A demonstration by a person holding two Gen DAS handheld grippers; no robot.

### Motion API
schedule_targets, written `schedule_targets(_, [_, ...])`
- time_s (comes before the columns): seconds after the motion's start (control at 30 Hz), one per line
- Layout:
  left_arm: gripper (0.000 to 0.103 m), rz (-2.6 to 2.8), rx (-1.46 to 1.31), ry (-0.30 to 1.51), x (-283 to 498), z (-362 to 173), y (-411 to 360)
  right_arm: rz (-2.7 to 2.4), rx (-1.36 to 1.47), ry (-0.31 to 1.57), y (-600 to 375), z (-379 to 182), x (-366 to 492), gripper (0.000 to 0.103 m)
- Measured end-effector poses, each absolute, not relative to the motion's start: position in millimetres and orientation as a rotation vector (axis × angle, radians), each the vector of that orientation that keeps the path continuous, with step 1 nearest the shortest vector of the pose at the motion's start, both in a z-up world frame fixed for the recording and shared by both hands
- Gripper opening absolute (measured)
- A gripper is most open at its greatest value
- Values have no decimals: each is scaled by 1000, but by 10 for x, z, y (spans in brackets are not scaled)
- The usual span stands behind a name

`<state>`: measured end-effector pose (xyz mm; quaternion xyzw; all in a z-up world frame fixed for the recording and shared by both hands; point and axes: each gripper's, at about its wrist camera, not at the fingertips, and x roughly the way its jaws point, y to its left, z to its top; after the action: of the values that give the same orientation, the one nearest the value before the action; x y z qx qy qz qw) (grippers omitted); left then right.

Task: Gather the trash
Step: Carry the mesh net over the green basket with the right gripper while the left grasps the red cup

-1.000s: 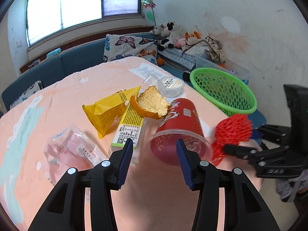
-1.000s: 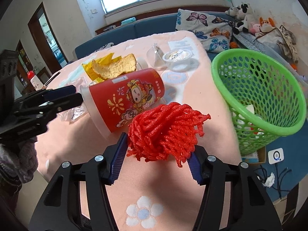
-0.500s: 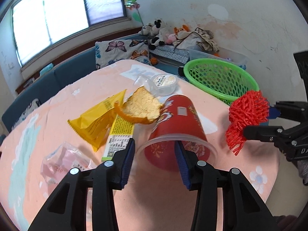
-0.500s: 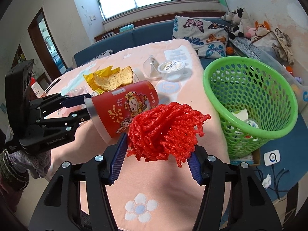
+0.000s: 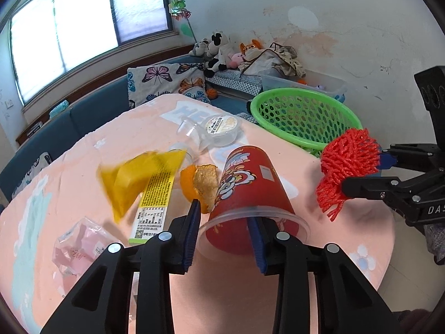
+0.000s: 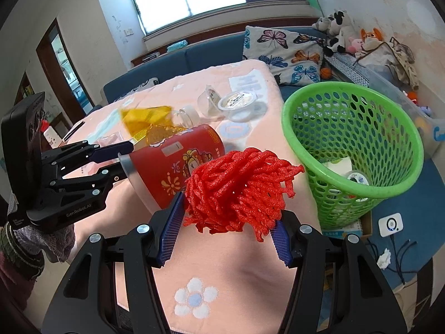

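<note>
Your left gripper [image 5: 224,232] is closing across the rim of the tipped red paper cup [image 5: 251,188] on the pink table [image 5: 83,150], where it may crush or slip, while your right gripper [image 6: 226,229], clamped on the red foam net [image 6: 236,186], could snag it on the green mesh basket [image 6: 353,142].

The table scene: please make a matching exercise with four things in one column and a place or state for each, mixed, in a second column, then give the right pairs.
Things:
1. red foam net
2. red paper cup
3. green basket
4. sealed clear tub

Places or states:
A. stands beside the table, some trash already inside
B. lies on its side, its rim between the closing jaws of the left gripper
C. upright on the table, behind the cup
D. clamped in the right gripper, above the table

Pairs: 1-D, 2-B, 3-A, 4-C
</note>
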<state>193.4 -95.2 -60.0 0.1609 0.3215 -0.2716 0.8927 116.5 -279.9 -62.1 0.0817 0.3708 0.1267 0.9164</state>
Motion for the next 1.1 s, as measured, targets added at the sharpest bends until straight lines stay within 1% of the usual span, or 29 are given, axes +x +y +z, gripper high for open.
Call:
schedule_targets(0.1, [27,-566,336,663,1932,-602,-966,259,167,762,-2813,-612,1157,58])
schedule_targets(0.53, [27,-601,350,670,1960,-681,-1101,251,178,756,-2850,-599,1152,58])
schedule_targets(0.57, [24,-602,350,664,1947,-684,-1113,248,179,756,-2862,-598,1146,58])
schedule_targets(0.7, [5,-621,346,671,1891,-689,-1148,233,186,751,-2923,-587,1140,58])
schedule_targets(0.9, [5,-642,342,646,1760,-650,-1225,207,190,736,-3043,-541,1123,58])
schedule_targets(1.1, [5,-638,301,614,1737,-459,-1225,153,186,713,-3267,-465,1155,58])
